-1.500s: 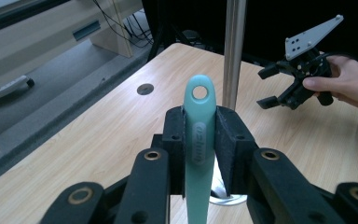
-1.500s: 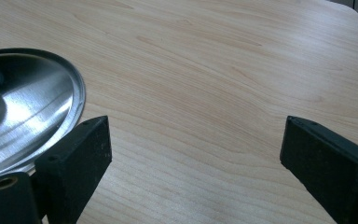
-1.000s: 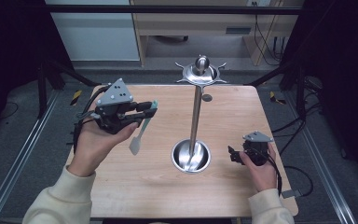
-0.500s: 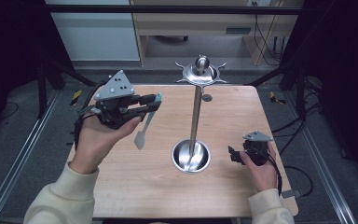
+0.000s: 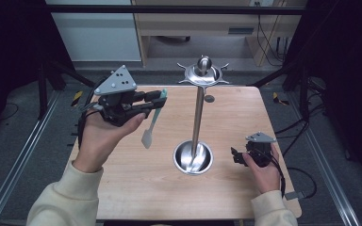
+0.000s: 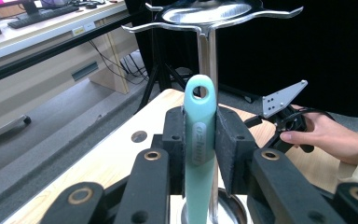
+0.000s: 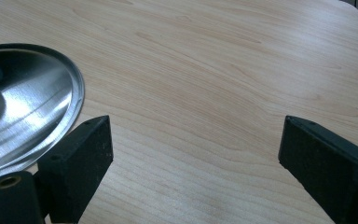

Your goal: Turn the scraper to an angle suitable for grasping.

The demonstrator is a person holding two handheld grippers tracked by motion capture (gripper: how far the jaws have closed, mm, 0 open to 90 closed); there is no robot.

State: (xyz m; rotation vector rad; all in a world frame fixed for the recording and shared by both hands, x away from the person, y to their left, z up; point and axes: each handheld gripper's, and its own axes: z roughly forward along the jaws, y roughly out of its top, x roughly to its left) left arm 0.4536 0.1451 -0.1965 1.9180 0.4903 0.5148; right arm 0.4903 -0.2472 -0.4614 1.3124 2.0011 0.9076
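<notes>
Spatula (image 5: 152, 123) looks like a light silicone thing, mint green with a hanging hole at the handle end. Left gripper (image 5: 159, 102) has it clamped by the handle just below that hole, blade dangling down over the table (image 5: 136, 188), a bit left of the steel hanging stand (image 5: 198, 113). I'd guess the handle is stiff enough but the blade end is floppy, and silicone can be grabby rather than slick, so that grip spot seems sensible. Right gripper (image 5: 234, 157) sits low near the stand's base, jaws wide apart with nothing between them, having just been closing a touch.
</notes>
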